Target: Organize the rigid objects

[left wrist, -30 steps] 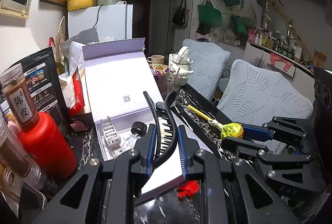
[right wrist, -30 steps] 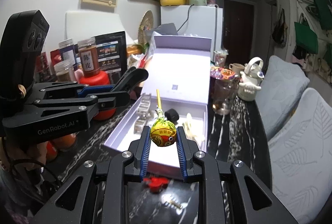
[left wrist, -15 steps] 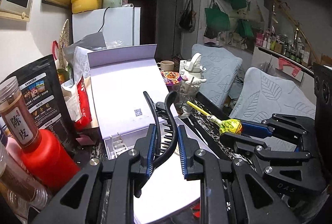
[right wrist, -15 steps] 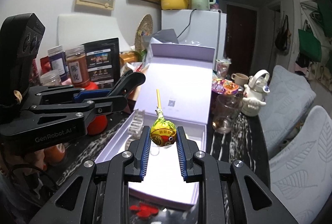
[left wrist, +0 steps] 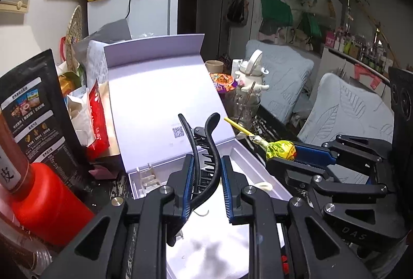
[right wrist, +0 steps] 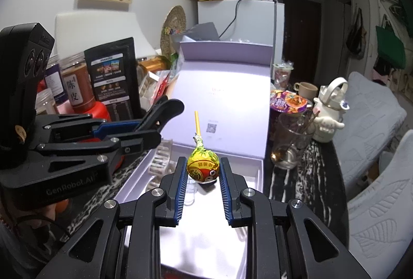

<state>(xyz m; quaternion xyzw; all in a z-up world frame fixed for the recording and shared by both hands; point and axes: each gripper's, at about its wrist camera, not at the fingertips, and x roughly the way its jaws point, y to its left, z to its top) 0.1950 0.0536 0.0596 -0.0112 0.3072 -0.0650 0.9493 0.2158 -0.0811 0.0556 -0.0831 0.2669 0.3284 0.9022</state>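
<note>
Jar (right wrist: 74,88): "陈皮"; claw (right wrist: 51,175): "GenRobot.AI".

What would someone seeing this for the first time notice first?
Probably the yellow-wrapped lollipop clamped in the right gripper, held over the open white gift box in the middle of the cluttered table. Beside it, the left gripper grips a black hair claw clip above the same box.

A black claw hair clip (left wrist: 205,150) stands nearly upright, its two curved handles spread at the top and its teeth pointing down, above the open white box (left wrist: 260,170). A lollipop (right wrist: 203,168) with a yellow-green printed wrapper points its yellow stick up and away, also over the box, whose lid leans back.
</note>
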